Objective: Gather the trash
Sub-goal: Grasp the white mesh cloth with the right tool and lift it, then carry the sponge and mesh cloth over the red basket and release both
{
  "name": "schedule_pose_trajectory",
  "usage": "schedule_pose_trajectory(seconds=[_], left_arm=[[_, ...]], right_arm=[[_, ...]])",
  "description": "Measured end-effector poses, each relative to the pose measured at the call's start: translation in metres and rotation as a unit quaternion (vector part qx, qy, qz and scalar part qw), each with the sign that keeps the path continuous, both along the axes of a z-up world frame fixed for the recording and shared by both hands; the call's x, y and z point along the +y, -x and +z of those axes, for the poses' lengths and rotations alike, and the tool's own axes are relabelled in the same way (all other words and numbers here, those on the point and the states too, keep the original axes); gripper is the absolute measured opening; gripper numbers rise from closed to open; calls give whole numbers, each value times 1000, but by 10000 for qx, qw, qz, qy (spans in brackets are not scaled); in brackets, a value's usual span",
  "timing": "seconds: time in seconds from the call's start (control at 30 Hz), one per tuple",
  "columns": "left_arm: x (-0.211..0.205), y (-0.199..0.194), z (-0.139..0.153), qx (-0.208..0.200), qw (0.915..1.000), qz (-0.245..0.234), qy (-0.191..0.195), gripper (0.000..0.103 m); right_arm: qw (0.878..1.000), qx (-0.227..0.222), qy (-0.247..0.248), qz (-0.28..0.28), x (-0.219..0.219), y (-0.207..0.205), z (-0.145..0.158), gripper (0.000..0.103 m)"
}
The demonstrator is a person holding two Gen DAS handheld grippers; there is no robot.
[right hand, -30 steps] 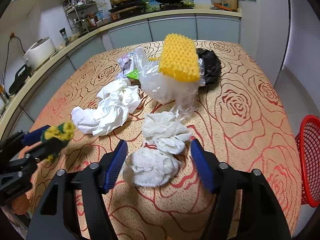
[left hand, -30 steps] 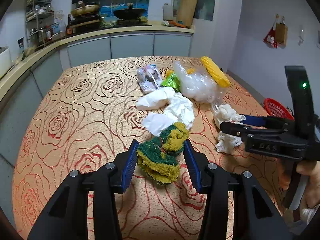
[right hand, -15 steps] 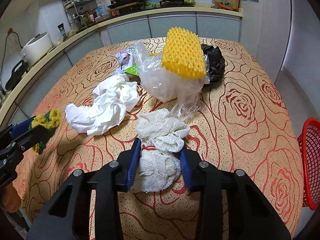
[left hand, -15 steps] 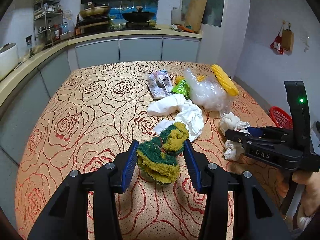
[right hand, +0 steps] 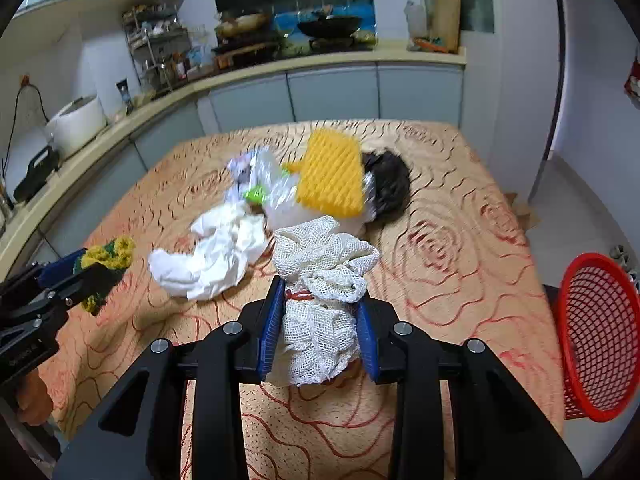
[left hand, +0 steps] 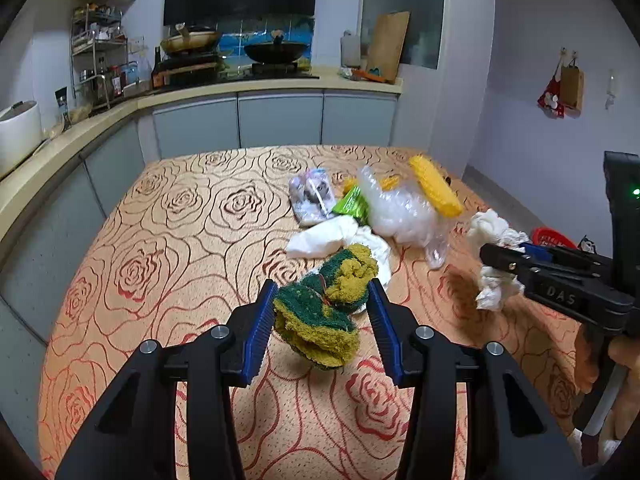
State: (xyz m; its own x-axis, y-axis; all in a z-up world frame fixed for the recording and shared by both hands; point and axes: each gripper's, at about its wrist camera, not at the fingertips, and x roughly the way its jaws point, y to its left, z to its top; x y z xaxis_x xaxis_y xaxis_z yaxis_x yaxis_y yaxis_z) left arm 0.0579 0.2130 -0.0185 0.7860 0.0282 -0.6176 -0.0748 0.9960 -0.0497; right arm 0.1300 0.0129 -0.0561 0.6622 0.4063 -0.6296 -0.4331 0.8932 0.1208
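Note:
My left gripper (left hand: 322, 320) is shut on a green and yellow scouring sponge (left hand: 324, 312) and holds it above the table; it also shows in the right wrist view (right hand: 106, 264). My right gripper (right hand: 318, 326) is shut on a white mesh cloth wad (right hand: 320, 300), lifted off the table; the wad also shows in the left wrist view (left hand: 494, 264). On the table lie crumpled white paper (right hand: 216, 256), a clear plastic bag (left hand: 400, 212), a yellow sponge (right hand: 334, 178), a green wrapper (left hand: 352, 206), a printed packet (left hand: 312, 196) and a black bag (right hand: 390, 184).
A red mesh basket (right hand: 600, 336) stands on the floor past the table's right edge. The table (left hand: 180, 240) has a rose-patterned cloth. Kitchen counters (left hand: 80, 128) run along the left and back.
My right gripper has closed on the white mesh wad and lifted it off the table. My left gripper has risen with the sponge still in it.

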Motion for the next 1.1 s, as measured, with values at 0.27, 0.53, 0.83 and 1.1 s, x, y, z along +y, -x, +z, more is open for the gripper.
schedule_pose_trajectory(seconds=[0.27, 0.53, 0.83, 1.1], left_arm=[[-13, -7, 15, -179, 9997, -149, -42, 44], [-31, -21, 31, -349, 9988, -323, -144, 44], [-64, -37, 44, -510, 9962, -663, -245, 44], [-101, -55, 49, -575, 9921, -1101, -200, 44]], right_arm=[[9990, -326, -202, -232, -29, 3, 31, 33], [9966, -540, -318, -530, -56, 0, 49, 33], [9927, -664, -386, -931, -92, -4, 59, 33], [9871, -755, -413, -1349, -127, -3, 63, 33]])
